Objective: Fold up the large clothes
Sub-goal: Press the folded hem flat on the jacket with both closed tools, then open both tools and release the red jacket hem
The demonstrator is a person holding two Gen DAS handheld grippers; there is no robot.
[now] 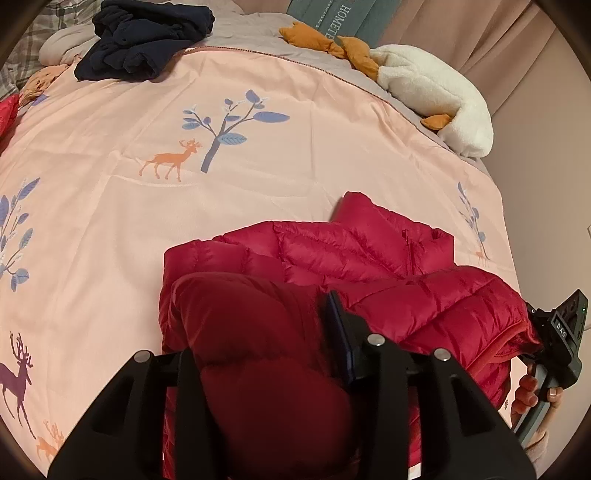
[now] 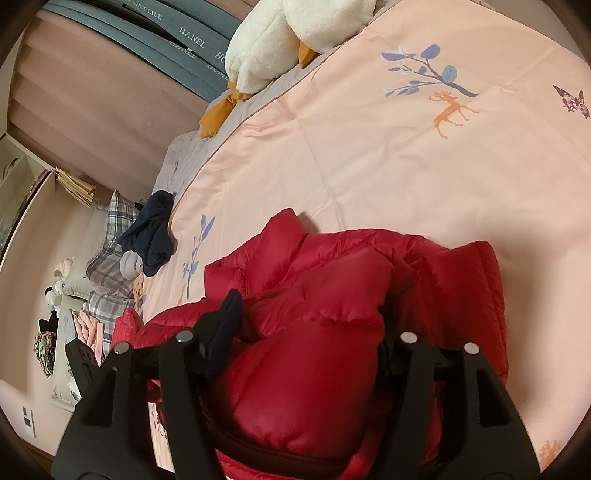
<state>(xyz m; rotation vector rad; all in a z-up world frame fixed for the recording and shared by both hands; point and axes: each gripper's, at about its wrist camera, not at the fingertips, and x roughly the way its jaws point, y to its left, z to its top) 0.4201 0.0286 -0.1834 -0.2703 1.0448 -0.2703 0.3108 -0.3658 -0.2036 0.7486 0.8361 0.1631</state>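
**Red puffer jacket pinched at both ends on pink bedspread**

Red puffer jacket (image 1: 354, 266) lying partly folded at near edge of pink bedspread (image 1: 258, 147), quilted panels bunched and doubled over. Left gripper (image 1: 266, 332) pinching a thick wad of the red fabric between its fingers, blue pad of one finger (image 1: 338, 332) pressed against the padding. Right gripper (image 2: 306, 332) likewise clamped on a puffy fold of the same jacket, red padding bulging out between the fingers; exact closure hard to judge, since fabric hides the fingertips. In the left wrist view, right gripper's body visible at the jacket's far hem, held by a hand (image 1: 532, 391).

Elsewhere on the bedspread: dark navy garment (image 1: 144, 40) crumpled near the far edge, well apart from the jacket. White plush toy (image 1: 432, 92) with orange feet resting near teal pillows (image 1: 332, 14) beside the headboard. Plaid fabric (image 2: 110, 236) heaped at the bedside, just beside the navy garment.
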